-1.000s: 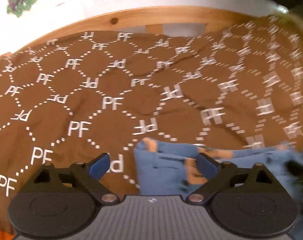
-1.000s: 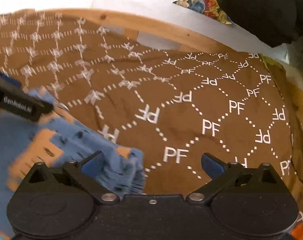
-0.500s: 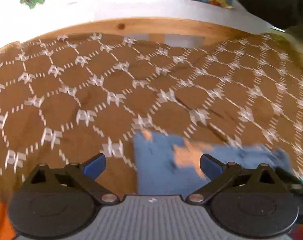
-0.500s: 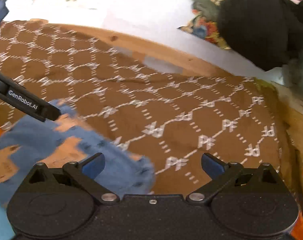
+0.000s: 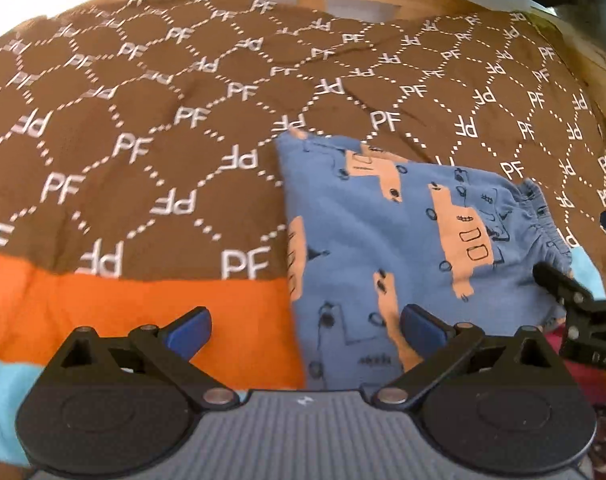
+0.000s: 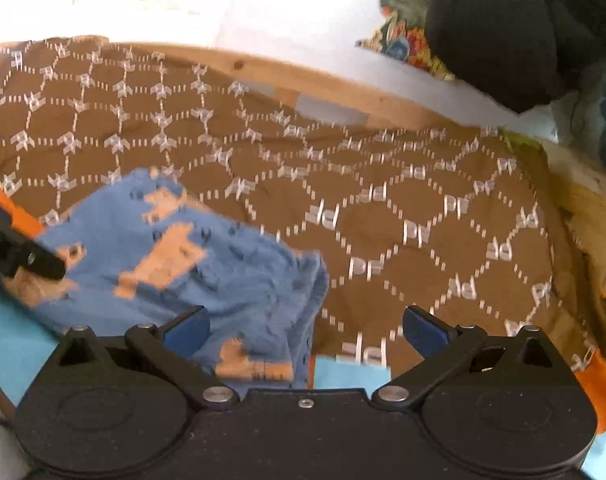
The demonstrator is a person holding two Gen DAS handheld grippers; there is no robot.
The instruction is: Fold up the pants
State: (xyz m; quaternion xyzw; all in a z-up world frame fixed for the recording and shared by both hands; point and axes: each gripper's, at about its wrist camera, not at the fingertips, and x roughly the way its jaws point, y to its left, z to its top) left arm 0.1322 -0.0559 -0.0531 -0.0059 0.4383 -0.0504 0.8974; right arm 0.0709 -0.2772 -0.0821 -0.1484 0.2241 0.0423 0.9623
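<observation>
On top of the brown quilted cover with white PF letters (image 5: 151, 128) lie the small blue cotton pants with peach truck prints (image 5: 383, 232). They look folded into a neat block, with the stretchy waistband on the right side. Their near edge hangs over the orange stripe (image 5: 143, 312) at the cover's front.

The left gripper (image 5: 305, 326) hovers near the pants' front left corner, and its blue jaws are wide apart, holding nothing. The right gripper (image 6: 305, 326) hovers by the waistband end, and its jaws are wide apart and empty too.

I think the folding is almost done. To finish well, press the block flat with gentle pats. If one more fold is needed, pinch both near corners together, lift them evenly, and lay them straight onto the far edge. Go slowly so the layers do not slide apart.
</observation>
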